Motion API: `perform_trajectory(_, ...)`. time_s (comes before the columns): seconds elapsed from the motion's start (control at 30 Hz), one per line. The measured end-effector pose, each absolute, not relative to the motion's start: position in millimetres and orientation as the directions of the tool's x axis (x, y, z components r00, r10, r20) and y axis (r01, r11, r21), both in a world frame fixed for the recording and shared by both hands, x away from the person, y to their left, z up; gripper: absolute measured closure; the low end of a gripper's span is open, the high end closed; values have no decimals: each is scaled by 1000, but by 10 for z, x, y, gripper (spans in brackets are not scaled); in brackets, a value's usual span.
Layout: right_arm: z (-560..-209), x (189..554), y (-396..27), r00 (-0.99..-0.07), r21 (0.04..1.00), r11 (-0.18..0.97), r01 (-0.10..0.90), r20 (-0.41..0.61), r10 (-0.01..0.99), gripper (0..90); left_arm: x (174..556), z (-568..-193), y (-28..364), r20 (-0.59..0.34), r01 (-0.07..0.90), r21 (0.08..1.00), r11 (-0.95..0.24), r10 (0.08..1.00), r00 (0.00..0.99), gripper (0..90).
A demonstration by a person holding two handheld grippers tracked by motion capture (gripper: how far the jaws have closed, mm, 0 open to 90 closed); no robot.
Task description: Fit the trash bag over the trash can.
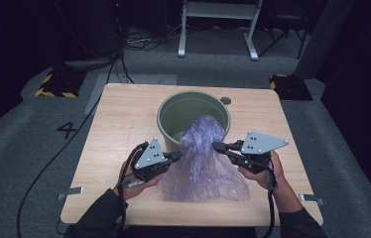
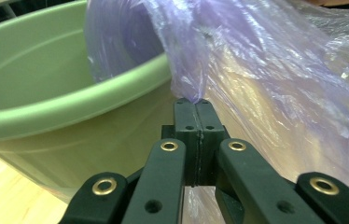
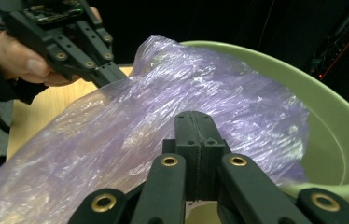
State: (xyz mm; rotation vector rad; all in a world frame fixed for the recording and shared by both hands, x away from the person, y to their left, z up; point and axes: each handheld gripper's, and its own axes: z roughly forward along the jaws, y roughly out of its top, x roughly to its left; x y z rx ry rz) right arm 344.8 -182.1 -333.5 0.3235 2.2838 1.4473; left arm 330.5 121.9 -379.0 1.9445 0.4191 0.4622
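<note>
**Bag at the bucket rim, both grippers clamped**

We see a round sage-green plastic bucket standing on the light wooden tabletop, near the middle of its far edge. A thin, crinkled, translucent purple plastic bag drapes from the bucket's near rim toward the near edge of the tabletop; its upper end hangs over the rim into the bucket, and its lower part spreads on the wood.

We find the left gripper at the bag's left side, just beside the bucket's near wall. In the left gripper view its jaws are pressed together with a fold of the bag pinched at the tips.

We find the right gripper at the bag's right side. In the right gripper view its jaws meet with no gap, buried against the film, so they appear clamped on the bag.
</note>
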Motion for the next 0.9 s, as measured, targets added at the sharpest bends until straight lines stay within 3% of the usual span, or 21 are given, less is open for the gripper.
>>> perform_trajectory(0.03,-3323,3461,-1817,-886,904,427,-20,-214,410,887,3306,-3773,1222,134,81,913,-399,484,865,899)
perform_trajectory(0.1,-3295,3468,-1813,-887,915,403,-4,-190,422,598,3302,-3752,1222,139,76,914,-399,483,865,898)
perform_trajectory(0.17,-3273,3458,-1802,-897,919,393,18,-159,413,426,3308,-3740,1220,145,74,911,-406,482,864,899)
perform_trajectory(0.27,-3258,3401,-1802,-914,931,365,3,-146,379,287,3331,-3739,1223,145,77,910,-408,488,861,899)
perform_trajectory(0.4,-3242,3320,-1752,-932,930,367,-28,-157,327,251,3360,-3743,1232,134,90,914,-397,501,855,899)
perform_trajectory(0.47,-3254,3308,-1688,-923,919,393,-30,-177,342,288,3366,-3742,1228,132,90,914,-396,501,855,899)
perform_trajectory(0.53,-3277,3340,-1624,-903,904,427,-22,-201,379,468,3372,-3736,1223,137,88,912,-402,498,856,899)
perform_trajectory(0.63,-3312,3409,-1559,-884,880,475,-1,-223,411,670,3369,-3734,1224,139,85,912,-401,498,856,899)
perform_trajectory(0.7,-3317,3422,-1551,-883,880,475,-4,-226,412,711,3368,-3732,1231,135,86,913,-398,496,857,899)
perform_trajectory(0.73,-3312,3435,-1547,-880,884,467,-9,-229,417,817,3357,-3727,1252,129,87,917,-390,495,860,898)
perform_trajectory(0.8,-3296,3445,-1557,-881,892,452,-16,-226,415,890,3338,-3723,1275,126,85,920,-383,496,859,898)
perform_trajectory(0.9,-3282,3460,-1555,-879,896,444,-20,-227,419,900,3327,-3720,1302,119,87,924,-372,496,860,897)
